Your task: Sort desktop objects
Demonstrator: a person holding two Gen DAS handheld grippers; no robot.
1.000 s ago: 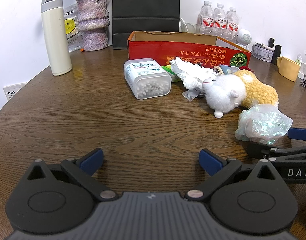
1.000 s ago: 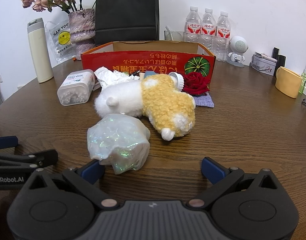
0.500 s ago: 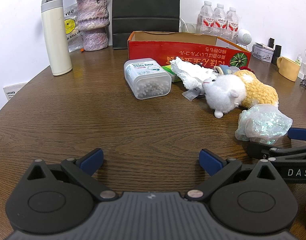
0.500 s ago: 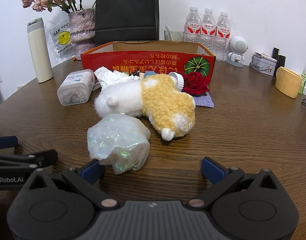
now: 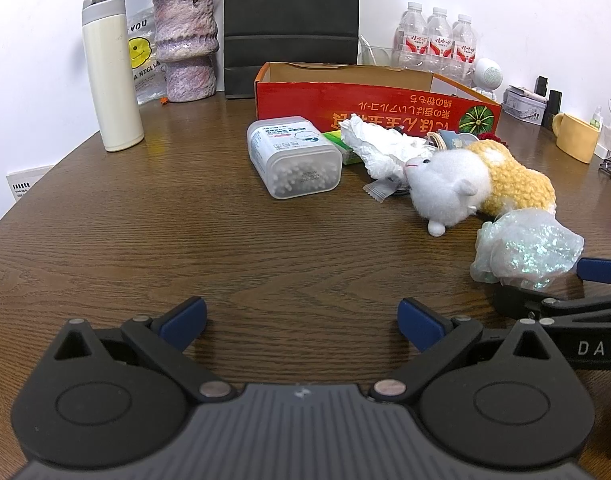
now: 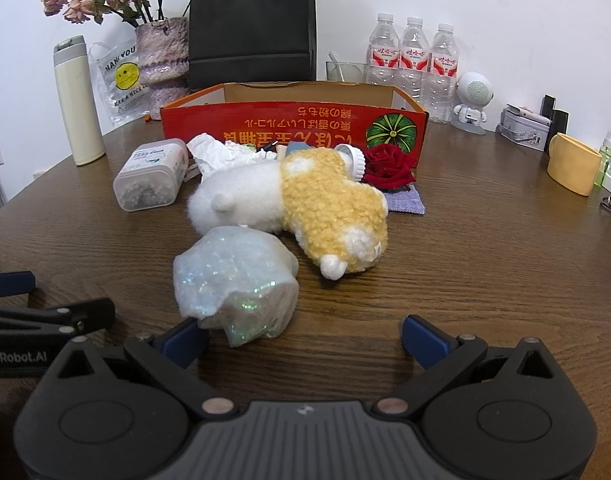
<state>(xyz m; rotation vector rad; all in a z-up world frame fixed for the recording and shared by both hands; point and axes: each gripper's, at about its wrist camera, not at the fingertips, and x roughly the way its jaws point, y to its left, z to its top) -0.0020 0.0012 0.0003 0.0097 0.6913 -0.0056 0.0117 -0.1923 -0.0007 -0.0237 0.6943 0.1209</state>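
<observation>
Nothing had moved since the earlier frames; both grippers sat as before, low over the table. The red cardboard box stood open-topped towards the back of the table, with the loose things heaped in front of it. The white and yellow plush toy lay on its side in front of the box. The shiny crumpled bag lay just in front of the plush toy, its near edge touching the inner side of the right gripper's left fingertip. A clear tub of cotton swabs lay on its side beside crumpled tissue. A red rose rested against the box. The left gripper had its jaws wide and empty, and the right jaws were also wide, gripping nothing.
</observation>
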